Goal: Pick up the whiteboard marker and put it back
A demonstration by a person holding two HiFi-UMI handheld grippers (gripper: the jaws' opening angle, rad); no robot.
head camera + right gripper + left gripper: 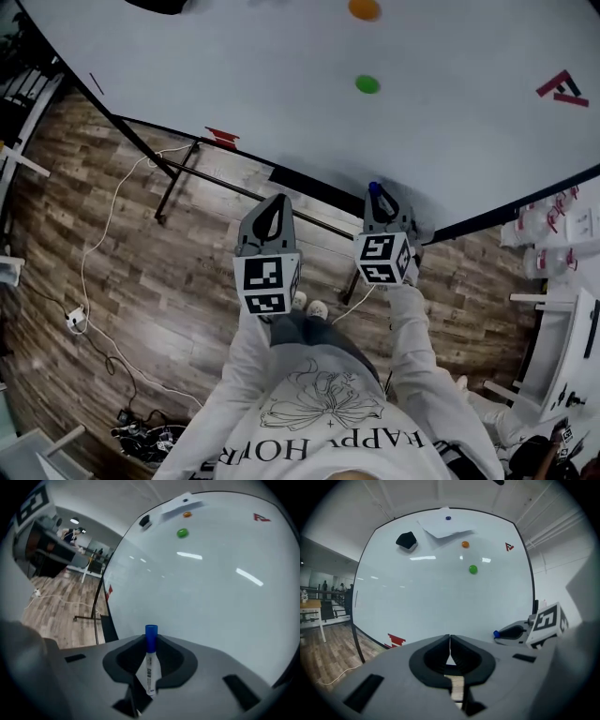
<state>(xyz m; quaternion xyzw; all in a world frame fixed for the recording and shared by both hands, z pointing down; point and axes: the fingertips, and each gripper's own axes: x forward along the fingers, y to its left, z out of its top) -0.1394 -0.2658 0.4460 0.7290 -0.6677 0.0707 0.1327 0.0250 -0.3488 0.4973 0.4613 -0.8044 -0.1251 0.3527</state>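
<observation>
Whiteboard (281,103) on a dark metal stand filled the far side of the scene, over a wood-plank floor (141,281). White cable (94,244) trailed across the planks at the left.

On the board:
- green magnet (367,84) near the middle, orange magnet (364,9) just beyond it
- black eraser (407,540) high on the left, seen from the left gripper view
- sheet of paper (443,527) at the top edge, pinned by a small blue magnet (448,518)
- red logo (562,89) toward the right side

Person in a white printed sweatshirt (328,412) stood facing the board, both arms out, one gripper in each hand, side by side near the board's lower edge.

Left tongs (450,641): clenched, tips meeting, nothing between them. Pointed at the board.

Right tongs (151,641): grasping the whiteboard marker (150,667). White barrel with dark print sat between the jaws, pads pressed against it on both sides. Blue cap (151,637) poked out past the tips and aimed at the board. From the head view, the cap showed at the gripper's far end, over the board's lower edge. Whether the cap touched the board could not be made out.
</observation>
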